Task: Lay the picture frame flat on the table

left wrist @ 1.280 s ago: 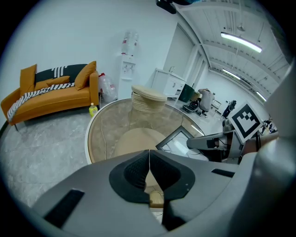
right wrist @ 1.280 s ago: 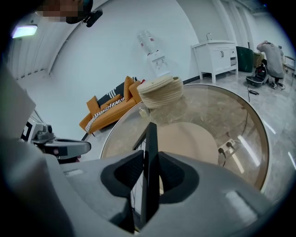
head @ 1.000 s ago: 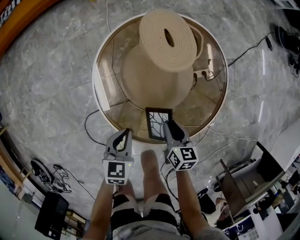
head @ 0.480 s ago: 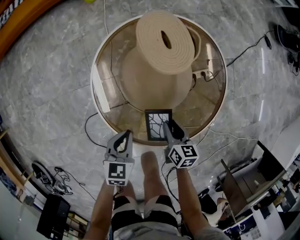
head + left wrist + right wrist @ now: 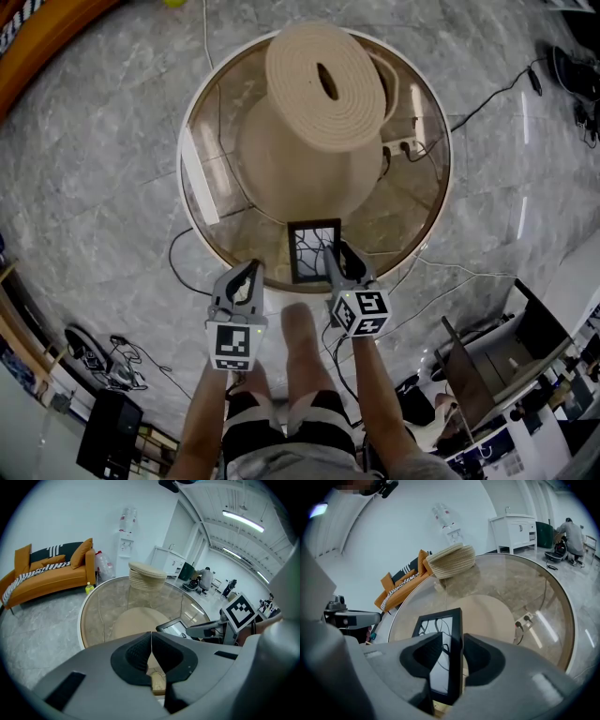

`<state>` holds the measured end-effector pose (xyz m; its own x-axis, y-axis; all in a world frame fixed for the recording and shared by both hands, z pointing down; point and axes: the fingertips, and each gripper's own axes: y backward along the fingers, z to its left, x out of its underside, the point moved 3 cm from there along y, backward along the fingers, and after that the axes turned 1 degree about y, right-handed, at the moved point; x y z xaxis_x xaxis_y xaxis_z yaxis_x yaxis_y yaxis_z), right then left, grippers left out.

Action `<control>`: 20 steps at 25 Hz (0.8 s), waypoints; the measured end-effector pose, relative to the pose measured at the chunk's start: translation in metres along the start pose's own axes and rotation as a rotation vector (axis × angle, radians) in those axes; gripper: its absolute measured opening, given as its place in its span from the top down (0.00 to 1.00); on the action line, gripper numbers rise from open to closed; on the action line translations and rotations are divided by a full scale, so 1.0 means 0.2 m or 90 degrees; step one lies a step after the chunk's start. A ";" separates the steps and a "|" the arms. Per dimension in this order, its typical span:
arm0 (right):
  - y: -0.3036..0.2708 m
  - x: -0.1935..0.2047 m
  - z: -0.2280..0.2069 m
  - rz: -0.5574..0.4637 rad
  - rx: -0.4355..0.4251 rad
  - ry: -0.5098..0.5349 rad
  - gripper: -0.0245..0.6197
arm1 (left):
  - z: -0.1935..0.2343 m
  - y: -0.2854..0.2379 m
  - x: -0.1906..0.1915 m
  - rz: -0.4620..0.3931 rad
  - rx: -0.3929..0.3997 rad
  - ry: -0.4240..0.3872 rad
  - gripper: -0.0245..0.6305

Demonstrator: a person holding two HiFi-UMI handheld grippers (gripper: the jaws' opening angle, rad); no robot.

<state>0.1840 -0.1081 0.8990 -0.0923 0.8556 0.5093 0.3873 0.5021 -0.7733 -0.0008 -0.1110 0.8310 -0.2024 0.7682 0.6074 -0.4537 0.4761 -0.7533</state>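
A: What is the person standing over?

B: A round glass-topped table (image 5: pixel 217 112) with a white rim. A beige coiled roll (image 5: pixel 323 80) sits toward its far edge, and a beige pedestal (image 5: pixel 281 173) shows through the glass.

A: And from left to right along the near edge?

B: First comes the grey left gripper (image 5: pixel 246 272), hovering just off the table's near edge. Its jaws are pressed together with nothing between them. Just to its right is the black rectangular picture frame (image 5: pixel 312 250), with a dark branching pattern on a pale ground. It is on the glass at the near edge, its face turned up toward the head view. Whether it rests fully flat cannot be told.

A: Is the frame held?

B: The grey right gripper (image 5: pixel 339 255) straddles the frame's right side. Its jaws have just been opening and stand wide. One jaw is on each side of that bar, and the pads are not pressing on it.
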 end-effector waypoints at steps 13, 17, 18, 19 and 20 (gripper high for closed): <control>0.15 -0.18 0.06 -0.036 0.003 0.040 0.75 | -0.06 0.05 -0.24 -0.030 0.016 -0.057 0.93; 0.29 -0.34 0.11 -0.072 0.010 0.057 0.75 | -0.11 0.13 -0.41 -0.058 0.026 -0.084 0.93; 0.33 -0.38 0.12 -0.082 0.012 0.062 0.75 | -0.13 0.15 -0.45 -0.064 0.029 -0.089 0.93; 0.37 -0.42 0.13 -0.091 0.015 0.067 0.75 | -0.15 0.18 -0.48 -0.068 0.032 -0.094 0.93; 0.41 -0.46 0.15 -0.101 0.018 0.072 0.75 | -0.17 0.20 -0.50 -0.072 0.035 -0.099 0.93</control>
<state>0.1973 -0.1422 0.7768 -0.0457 0.7467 0.6636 0.3498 0.6342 -0.6895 0.0305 -0.1553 0.7312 -0.2772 0.6332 0.7226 -0.5273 0.5285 -0.6654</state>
